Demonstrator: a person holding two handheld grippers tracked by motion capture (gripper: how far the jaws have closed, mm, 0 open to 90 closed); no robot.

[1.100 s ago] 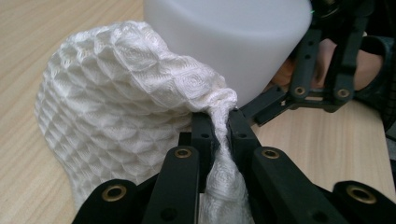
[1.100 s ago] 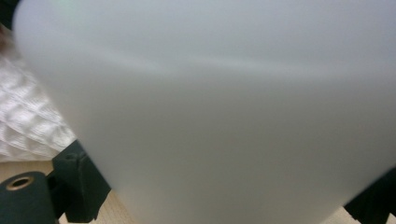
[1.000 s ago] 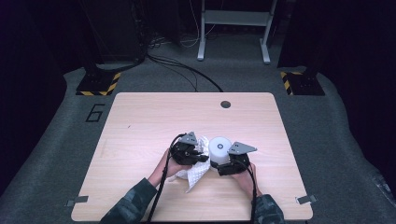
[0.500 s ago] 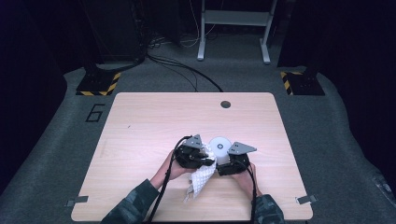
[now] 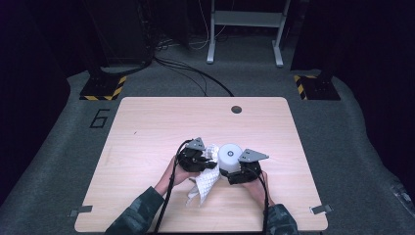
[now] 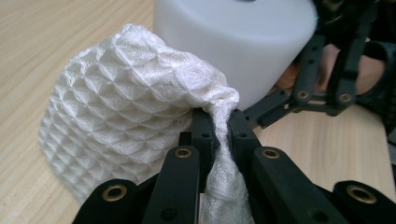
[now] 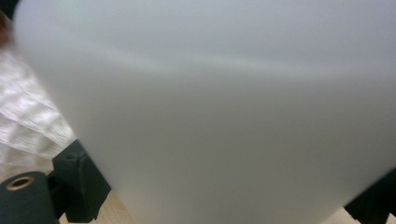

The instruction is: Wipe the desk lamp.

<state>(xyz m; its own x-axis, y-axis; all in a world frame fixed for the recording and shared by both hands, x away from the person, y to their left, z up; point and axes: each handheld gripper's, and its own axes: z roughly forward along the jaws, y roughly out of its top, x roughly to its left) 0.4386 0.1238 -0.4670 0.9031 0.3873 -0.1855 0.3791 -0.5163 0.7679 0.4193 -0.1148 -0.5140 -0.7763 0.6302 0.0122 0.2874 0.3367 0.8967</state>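
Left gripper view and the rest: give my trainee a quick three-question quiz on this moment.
1. True or false: the left gripper is shut on the white cloth.
2. What does the right gripper hold? A) white cylinder B) black cable C) nothing
3. In the left gripper view, does the cloth touch the white cylinder?

Key: 1 true. 2 A. 3 Yes, it is pressed against the cylinder's side.

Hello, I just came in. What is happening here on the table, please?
A person at a wooden table works with two hand-held grippers. The left gripper is shut on a bunched fold of a white waffle-textured cloth, which is pressed against the side of a white cylindrical container. The right gripper has the container between its jaws and seems to steady it upright. It looks like the container is being wiped.
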